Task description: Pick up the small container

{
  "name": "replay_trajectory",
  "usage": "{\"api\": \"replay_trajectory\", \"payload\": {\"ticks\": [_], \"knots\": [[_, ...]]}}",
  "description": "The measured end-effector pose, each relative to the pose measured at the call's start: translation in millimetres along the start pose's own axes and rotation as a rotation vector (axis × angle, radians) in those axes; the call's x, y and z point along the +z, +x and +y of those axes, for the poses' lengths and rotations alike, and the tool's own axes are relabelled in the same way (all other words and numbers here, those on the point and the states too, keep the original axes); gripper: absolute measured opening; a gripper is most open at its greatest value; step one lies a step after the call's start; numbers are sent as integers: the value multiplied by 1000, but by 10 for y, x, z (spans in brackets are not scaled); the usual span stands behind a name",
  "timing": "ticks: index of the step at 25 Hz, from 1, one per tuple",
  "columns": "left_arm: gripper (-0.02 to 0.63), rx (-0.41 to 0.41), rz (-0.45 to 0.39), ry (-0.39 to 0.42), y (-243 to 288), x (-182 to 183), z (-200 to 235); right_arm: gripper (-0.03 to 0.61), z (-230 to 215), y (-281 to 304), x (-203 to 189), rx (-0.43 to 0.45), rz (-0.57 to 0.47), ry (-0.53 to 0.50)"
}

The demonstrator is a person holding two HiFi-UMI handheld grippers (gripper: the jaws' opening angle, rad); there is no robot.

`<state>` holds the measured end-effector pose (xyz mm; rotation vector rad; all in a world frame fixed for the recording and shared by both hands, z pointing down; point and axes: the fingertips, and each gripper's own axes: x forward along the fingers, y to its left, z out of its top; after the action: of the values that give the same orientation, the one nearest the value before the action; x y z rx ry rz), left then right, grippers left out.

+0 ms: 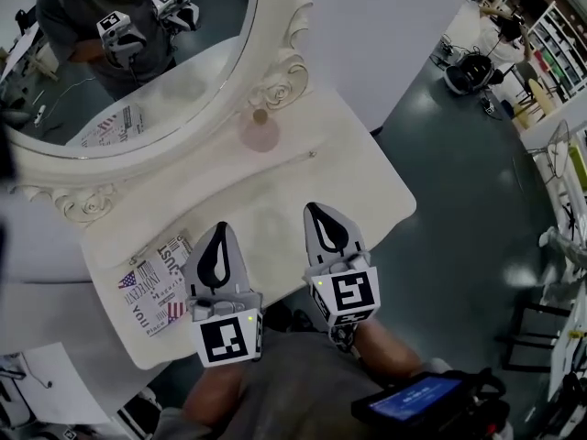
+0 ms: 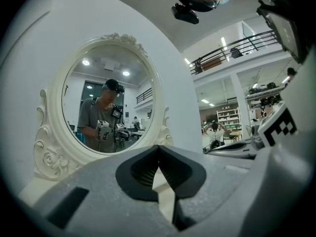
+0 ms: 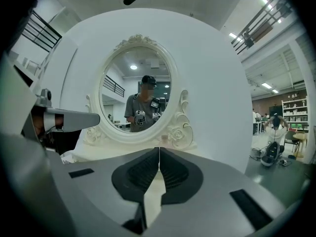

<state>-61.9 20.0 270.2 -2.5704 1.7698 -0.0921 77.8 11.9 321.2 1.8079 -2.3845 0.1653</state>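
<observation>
White desk (image 1: 353, 186) stood beneath an oval mirror (image 1: 206, 49); small container (image 1: 260, 132) sat at the mirror's base; left gripper (image 1: 220, 233) and right gripper (image 1: 321, 214) hovered well apart from it, both closed, empty.

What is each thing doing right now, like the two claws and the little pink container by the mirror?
Left claw: shut, empty, over the table's front edge.
Right claw: shut, empty, beside the left one.
Small round pink container: upright on the white dressing table, untouched, by the mirror's frame.
White-framed oval mirror: standing at the back of the table.
Printed paper sheet with flags: lying flat.
</observation>
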Motion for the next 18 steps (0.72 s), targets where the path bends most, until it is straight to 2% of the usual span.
{"api": "replay_trajectory", "payload": {"ticks": [9, 18], "knots": [[14, -63, -19, -24, 412, 74, 230, 14, -5, 417, 250, -49, -25, -15], [14, -70, -30, -28, 696, 51, 293, 14, -103, 667, 281, -51, -18, -21]]}}
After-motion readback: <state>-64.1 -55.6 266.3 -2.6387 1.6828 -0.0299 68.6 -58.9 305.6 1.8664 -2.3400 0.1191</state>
